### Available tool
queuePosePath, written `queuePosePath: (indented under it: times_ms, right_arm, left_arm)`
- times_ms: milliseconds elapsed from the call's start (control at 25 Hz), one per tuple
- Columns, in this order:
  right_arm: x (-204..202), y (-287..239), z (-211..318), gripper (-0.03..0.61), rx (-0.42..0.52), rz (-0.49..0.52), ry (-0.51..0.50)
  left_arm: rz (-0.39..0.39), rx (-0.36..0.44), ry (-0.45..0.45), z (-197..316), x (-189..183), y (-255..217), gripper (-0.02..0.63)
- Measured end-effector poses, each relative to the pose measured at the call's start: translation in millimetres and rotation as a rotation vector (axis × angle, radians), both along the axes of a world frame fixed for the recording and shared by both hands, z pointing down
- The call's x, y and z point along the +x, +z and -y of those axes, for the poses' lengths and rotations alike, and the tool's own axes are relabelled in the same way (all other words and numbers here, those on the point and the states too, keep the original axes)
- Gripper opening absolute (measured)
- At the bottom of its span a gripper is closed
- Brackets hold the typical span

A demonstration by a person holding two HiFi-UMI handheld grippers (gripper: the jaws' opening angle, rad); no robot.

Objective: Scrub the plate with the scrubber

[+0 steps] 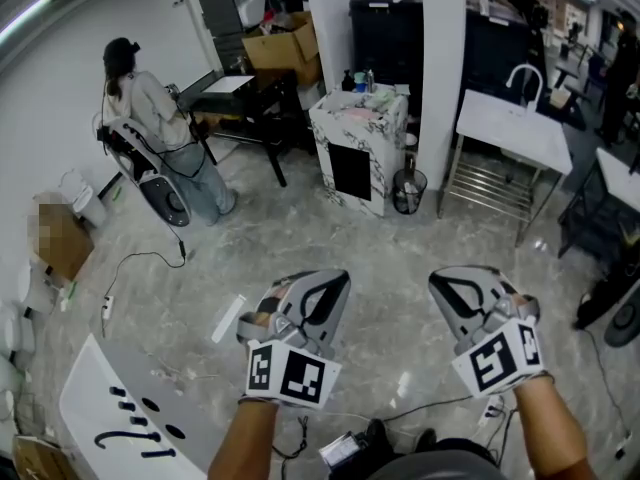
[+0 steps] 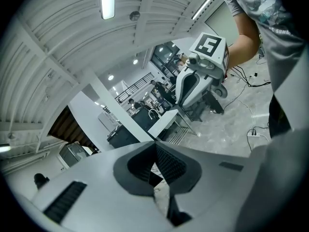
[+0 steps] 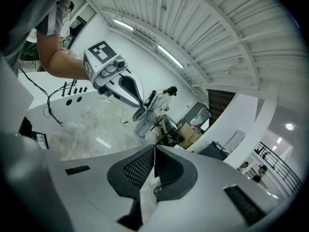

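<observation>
No plate and no scrubber show in any view. In the head view both grippers are held out over the marbled floor, apart from each other. My left gripper (image 1: 340,278) has its jaws together at the tips with nothing between them, and the left gripper view shows the same (image 2: 155,142). My right gripper (image 1: 441,280) is shut too and holds nothing, its pads meeting in the right gripper view (image 3: 154,146). Each gripper camera also sees the other gripper, marker cube up: the right gripper (image 2: 200,76) and the left gripper (image 3: 116,81).
A white sink table (image 1: 515,128) with a tap stands at the back right. A marble-patterned cabinet (image 1: 355,148) and a wire bin (image 1: 408,190) stand mid-room. A person (image 1: 150,108) sits at a desk at the left. A white board (image 1: 110,408) lies at the lower left; cables cross the floor.
</observation>
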State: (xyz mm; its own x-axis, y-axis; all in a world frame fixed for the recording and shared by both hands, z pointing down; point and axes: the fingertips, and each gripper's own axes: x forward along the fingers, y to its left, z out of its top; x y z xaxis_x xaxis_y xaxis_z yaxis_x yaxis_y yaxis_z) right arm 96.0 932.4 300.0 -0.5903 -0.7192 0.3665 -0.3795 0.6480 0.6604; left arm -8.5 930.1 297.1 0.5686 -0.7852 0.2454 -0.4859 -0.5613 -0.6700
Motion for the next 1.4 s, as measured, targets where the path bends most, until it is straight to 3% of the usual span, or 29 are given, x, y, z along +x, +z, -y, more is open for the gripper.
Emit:
queuePosePath:
  times_ms: [520,1200,1400]
  right_arm:
    - [9.9,3.3,45.5,0.032,-0.01,0.005,0.023]
    - [106.1,-3.9,231.5,0.032,-0.013,0.112,-0.082]
    - [130.4,-6.4,264.8,0.032,-0.016,0.126,-0.104]
  left_arm:
    - [-0.006,-0.022,0.016,46.4,6.2,7.0,0.002]
    - [0.098,-0.057,-0.122,216.2,92.9,0.9,0.002]
    - [0.108,-0.057,-0.152,251.2,114.9,0.2,0.002]
